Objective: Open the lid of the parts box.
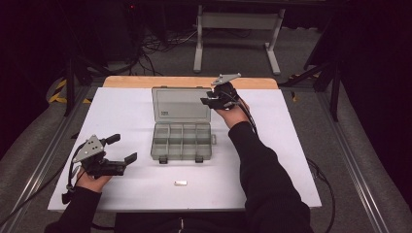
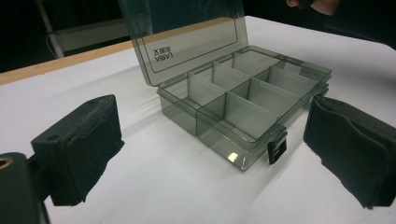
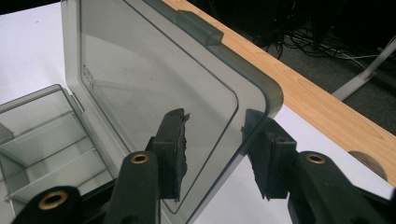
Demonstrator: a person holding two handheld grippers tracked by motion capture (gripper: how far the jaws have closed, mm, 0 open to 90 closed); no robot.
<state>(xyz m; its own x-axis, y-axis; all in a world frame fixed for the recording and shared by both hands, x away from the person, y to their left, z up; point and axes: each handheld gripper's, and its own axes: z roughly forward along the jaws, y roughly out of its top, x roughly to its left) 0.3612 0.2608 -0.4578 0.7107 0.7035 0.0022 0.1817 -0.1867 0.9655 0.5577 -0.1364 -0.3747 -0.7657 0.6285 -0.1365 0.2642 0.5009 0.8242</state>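
Grey plastic compartment box point(image 1: 181, 141): mid-table on the white sheet point(image 1: 131, 116), lid point(image 1: 180, 104) raised, compartments empty. Right gripper point(image 1: 210, 98): at the lid's right edge, one jaw on each side of the panel, not visibly clamped. Left gripper point(image 1: 121, 148): jaws wide apart, nothing between them, near the box's left. Small white piece point(image 1: 180, 183): just in front of the box.

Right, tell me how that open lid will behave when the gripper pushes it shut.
The lid looks thin and clear, so probably light and a bit flexible. It stands upright on the box, so a nudge should swing it down. The box itself seems empty and may slide on the smooth white table.
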